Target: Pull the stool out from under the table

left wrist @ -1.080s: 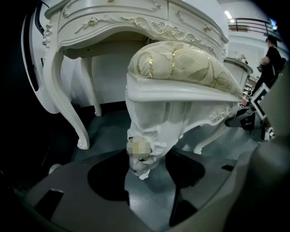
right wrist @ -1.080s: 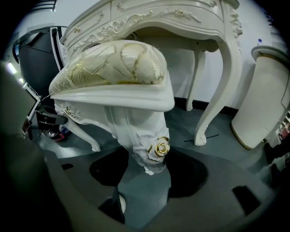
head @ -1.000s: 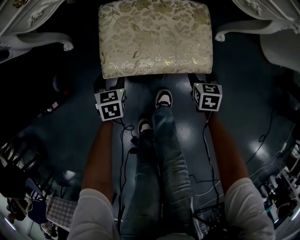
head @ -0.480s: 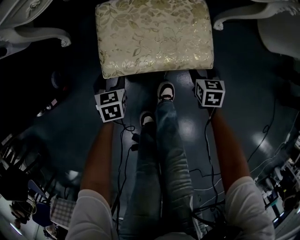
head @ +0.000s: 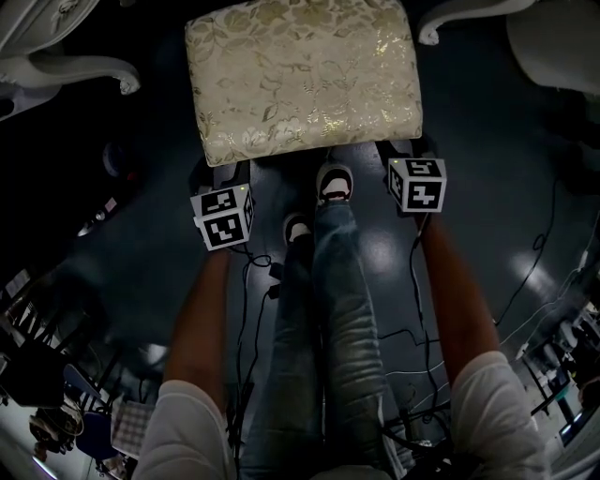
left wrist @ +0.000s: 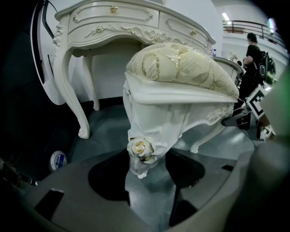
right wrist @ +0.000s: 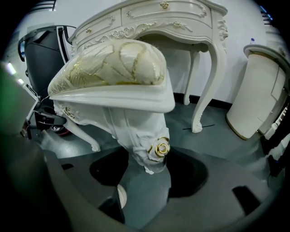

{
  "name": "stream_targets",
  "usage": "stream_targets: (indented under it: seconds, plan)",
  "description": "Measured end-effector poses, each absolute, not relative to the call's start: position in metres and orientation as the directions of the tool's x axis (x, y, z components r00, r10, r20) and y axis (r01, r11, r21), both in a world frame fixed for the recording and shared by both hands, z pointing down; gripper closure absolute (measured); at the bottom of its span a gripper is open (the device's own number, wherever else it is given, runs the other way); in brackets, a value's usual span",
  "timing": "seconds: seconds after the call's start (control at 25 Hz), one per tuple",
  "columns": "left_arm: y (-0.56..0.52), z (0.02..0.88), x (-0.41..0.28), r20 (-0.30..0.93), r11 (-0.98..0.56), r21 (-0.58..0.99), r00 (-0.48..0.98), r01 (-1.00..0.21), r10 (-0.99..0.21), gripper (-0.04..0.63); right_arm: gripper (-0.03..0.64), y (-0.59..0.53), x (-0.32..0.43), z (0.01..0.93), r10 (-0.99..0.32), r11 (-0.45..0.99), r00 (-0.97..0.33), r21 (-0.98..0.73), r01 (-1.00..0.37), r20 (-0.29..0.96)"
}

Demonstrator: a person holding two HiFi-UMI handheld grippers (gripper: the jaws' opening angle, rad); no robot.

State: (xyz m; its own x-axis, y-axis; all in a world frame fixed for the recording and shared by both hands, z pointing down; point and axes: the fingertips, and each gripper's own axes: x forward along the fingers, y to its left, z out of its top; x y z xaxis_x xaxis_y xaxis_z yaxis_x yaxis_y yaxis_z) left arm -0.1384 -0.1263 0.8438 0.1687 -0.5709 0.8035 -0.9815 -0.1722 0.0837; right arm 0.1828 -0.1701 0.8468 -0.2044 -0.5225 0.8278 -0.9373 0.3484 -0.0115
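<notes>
1. Step in hand: the pull itself, judged well along. The stool (head: 305, 75) stands on the floor (head: 487, 216) right in front of the person. Its seat is mostly clear of the table (right wrist: 172, 13), and only the far edge sits level with the curved table legs.
2. Next move, as a judgement: draw both grippers back evenly so the stool doesn't twist. The shoes (head: 335, 183) are just beside the near edge, so the person likely needs to step back for room. Cables (head: 253, 281) lie on the floor near the feet and could trip them.
3. Left gripper (left wrist: 147, 174): the fingers (left wrist: 106, 181) are closed in on the near-left leg (left wrist: 141, 152), pinching it at the rose ornament. The leg fills the gap between them.
4. Right gripper (right wrist: 147, 176): same hold, with fingers (right wrist: 190, 174) clamped on the near-right leg (right wrist: 154, 152) at its gold rose. No slack shows.
</notes>
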Motion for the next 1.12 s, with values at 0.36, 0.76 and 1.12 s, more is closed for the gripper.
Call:
stream_targets:
  seconds: [0.36, 0.76, 1.12]
  plan:
    - [-0.1317, 0.8496, -0.1385, 0.775, -0.183, 0.082, 0.178, -0.980, -0.606, 0.345, 0.356, -0.1739, 0.1833, 0.8533, -0.556, 0.346, -0.208, -0.004, -0.938, 0.805]
    - [-0.1289, 0.8457, -0.1402, 0.799, -0.170, 0.097, 0.179, -0.981, -0.574, 0.345, 0.356, -0.1696, 0.1818, 0.8479, -0.534, 0.330, -0.191, -0.004, -0.944, 0.824]
    - [-0.1287, 0.8488, -0.1403, 0.807, -0.183, 0.093, 0.182, -0.979, -0.562, 0.345, 0.356, -0.1687, 0.1822, 0.8507, -0.540, 0.318, -0.184, -0.003, -0.948, 0.821]
